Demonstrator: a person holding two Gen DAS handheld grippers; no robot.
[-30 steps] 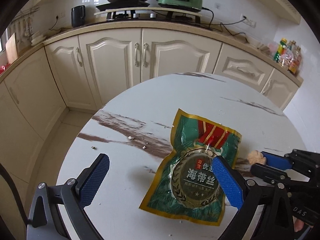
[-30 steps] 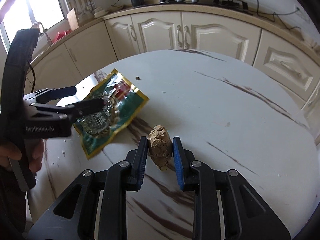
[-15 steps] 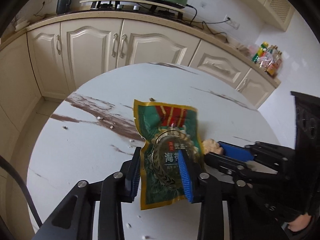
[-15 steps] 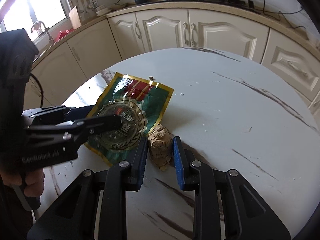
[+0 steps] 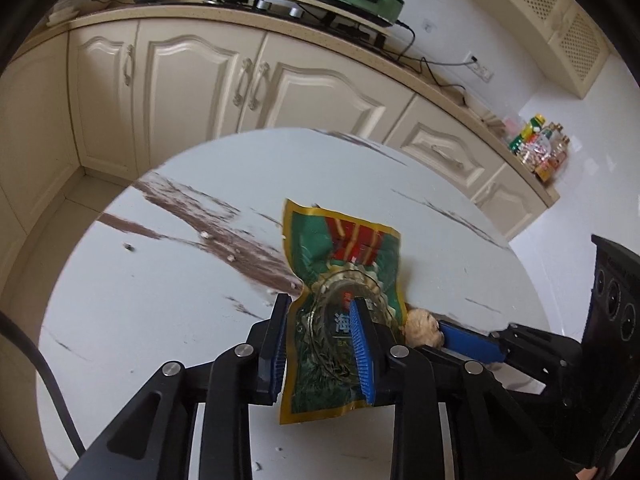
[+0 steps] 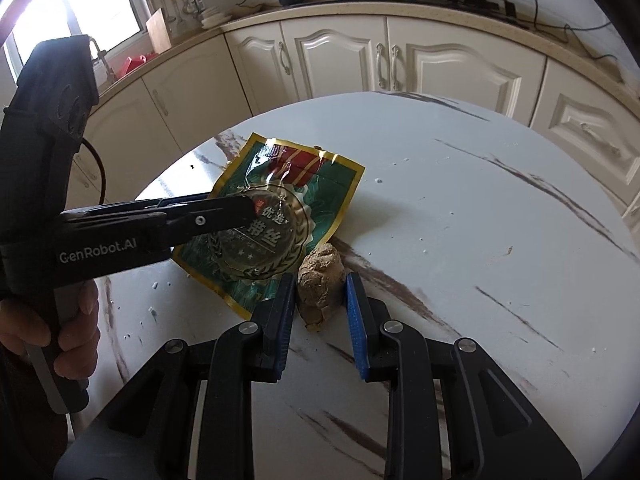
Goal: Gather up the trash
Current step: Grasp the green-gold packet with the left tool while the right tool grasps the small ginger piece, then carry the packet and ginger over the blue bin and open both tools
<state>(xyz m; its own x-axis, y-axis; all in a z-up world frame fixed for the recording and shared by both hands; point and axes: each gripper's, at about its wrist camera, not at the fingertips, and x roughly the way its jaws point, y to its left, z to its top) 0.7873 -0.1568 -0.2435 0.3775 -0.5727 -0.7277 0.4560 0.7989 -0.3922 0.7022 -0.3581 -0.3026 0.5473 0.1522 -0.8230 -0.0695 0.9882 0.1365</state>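
The green foil packet [image 5: 344, 312], buckled between the just-closed jaws of the left gripper [image 5: 320, 344], could be pulled free on lifting, while the brown lump [image 6: 319, 280] clamped in the right gripper [image 6: 320, 312] could be crumbled onto the desk [image 6: 460, 208].

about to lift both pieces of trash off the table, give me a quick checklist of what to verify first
1. Left gripper shut on the green snack wrapper: ok. Its jaws have just been closing, and the wrapper is crumpled between the pads.
2. Right gripper shut on the brown lump: ok, a pad on each side.
3. Wrapper free of the lump: cannot tell; the wrapper's edge lies right beside it.
4. The two grippers clear of each other: ok, close but apart.
5. Trash bin within reach: cannot tell, none in view.
6. Table fully cleared after this: not ok, small crumbs remain.
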